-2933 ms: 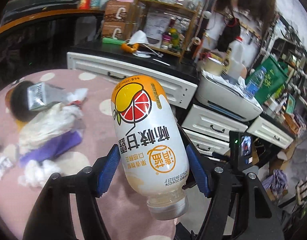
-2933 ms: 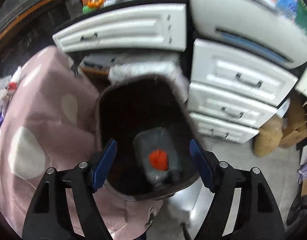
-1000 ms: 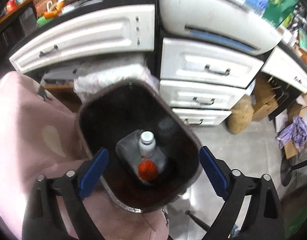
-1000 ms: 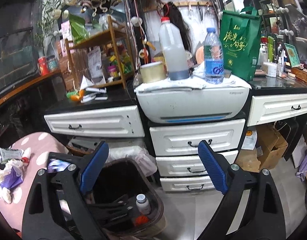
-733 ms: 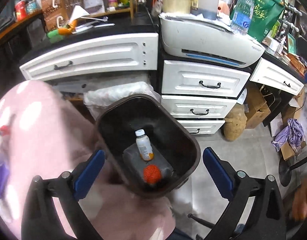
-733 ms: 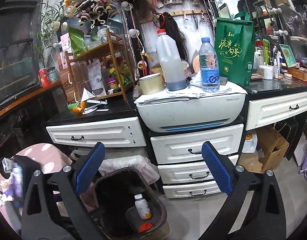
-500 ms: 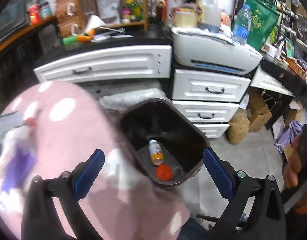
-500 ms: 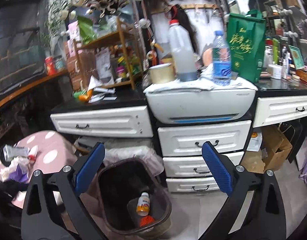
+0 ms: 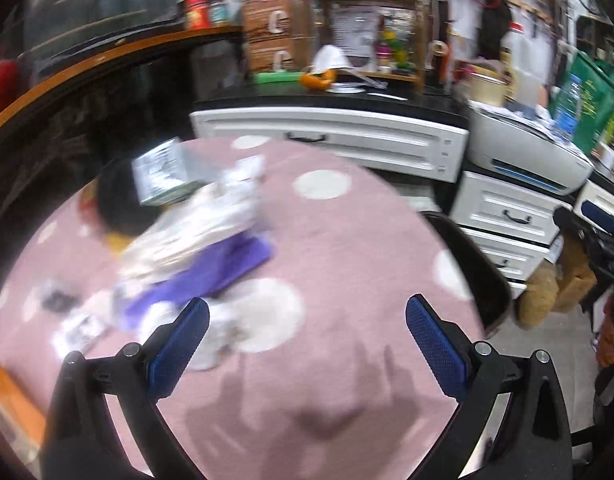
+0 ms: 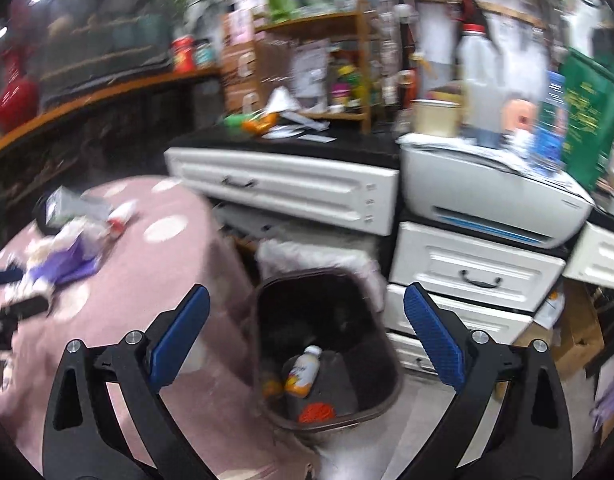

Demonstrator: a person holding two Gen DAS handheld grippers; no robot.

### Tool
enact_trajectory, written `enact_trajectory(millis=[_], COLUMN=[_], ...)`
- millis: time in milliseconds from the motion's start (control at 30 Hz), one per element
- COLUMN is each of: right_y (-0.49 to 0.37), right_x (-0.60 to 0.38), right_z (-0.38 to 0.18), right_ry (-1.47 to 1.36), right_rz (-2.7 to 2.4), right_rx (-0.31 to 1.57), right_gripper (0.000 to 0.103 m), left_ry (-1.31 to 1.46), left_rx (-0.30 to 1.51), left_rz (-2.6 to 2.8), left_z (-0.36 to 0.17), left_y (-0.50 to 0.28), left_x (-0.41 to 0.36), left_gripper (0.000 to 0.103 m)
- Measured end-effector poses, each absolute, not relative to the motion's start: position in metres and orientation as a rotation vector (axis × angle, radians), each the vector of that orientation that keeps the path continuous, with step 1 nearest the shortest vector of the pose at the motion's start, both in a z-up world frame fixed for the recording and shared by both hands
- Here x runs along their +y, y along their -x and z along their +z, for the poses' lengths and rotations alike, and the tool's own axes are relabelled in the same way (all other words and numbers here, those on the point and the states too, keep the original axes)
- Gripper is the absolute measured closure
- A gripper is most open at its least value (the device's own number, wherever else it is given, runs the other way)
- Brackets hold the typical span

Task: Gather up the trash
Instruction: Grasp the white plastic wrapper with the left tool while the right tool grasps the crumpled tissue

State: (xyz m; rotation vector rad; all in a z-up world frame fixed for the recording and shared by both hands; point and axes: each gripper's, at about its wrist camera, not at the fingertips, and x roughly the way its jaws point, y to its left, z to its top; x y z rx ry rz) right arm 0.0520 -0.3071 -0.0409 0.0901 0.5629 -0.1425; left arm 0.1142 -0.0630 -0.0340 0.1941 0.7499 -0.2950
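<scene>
My left gripper [image 9: 307, 340] stands wide open and empty over the pink dotted tablecloth [image 9: 347, 248]. A blurred heap of trash lies ahead and to the left: white crumpled paper [image 9: 199, 232], a purple wrapper [image 9: 203, 276], a silver carton [image 9: 163, 174]. My right gripper [image 10: 303, 332] is also open and empty, above the dark bin [image 10: 327, 344]. In the bin lie the white-and-orange drink bottle [image 10: 303, 370] and a clear bottle's red cap [image 10: 317, 412]. The same heap [image 10: 63, 256] shows at the left of the right wrist view.
White drawers [image 10: 283, 188] and a white printer [image 10: 491, 196] stand behind the bin under a black countertop. A wooden shelf [image 10: 327, 64] holds bottles and boxes. The bin's rim [image 9: 475, 264] sits at the table's right edge. Cardboard boxes [image 10: 575, 336] rest on the floor.
My left gripper swung left and up from above the bin to over the table and its trash heap. The right wrist view shifted left, bringing the table in.
</scene>
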Motion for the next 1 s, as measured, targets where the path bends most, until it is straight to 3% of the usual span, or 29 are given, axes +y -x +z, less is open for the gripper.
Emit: enact_trajectory(millis=[367,567,767,867,1000], right_y=[-0.071,-0.08,-0.086,-0.089,-0.093], right_x=[-0.223,-0.196,-0.171,-0.16,-0.147], right_z=[-0.056,-0.054,-0.048,-0.048,-0.049], right_ry=[0.015,0.018,0.032,0.038,0.044], right_rz=[0.103,0.157,0.203,0.224,0.257], right_rx=[0.686,0.711,0.719,0.73,0.746], right_gripper=[0.007,0.007,0.007,0.007,0.007], left_ry=[-0.121,-0.065,-0.102,-0.135,-0.166], left_rx=[0.803,0.868,0.899,0.935,0.912], left_rz=[-0.085,-0.043,-0.035,-0.044,-0.023], left_z=[-0.038,-0.048,-0.063,-0.072,-0.073], left_y=[-0.133,-0.155,-0.174,-0.178,-0.171], left_x=[0.061,0.107,0.116,0.114,0.111], left_gripper=[0.007,0.03,0.036,0.049,0.058])
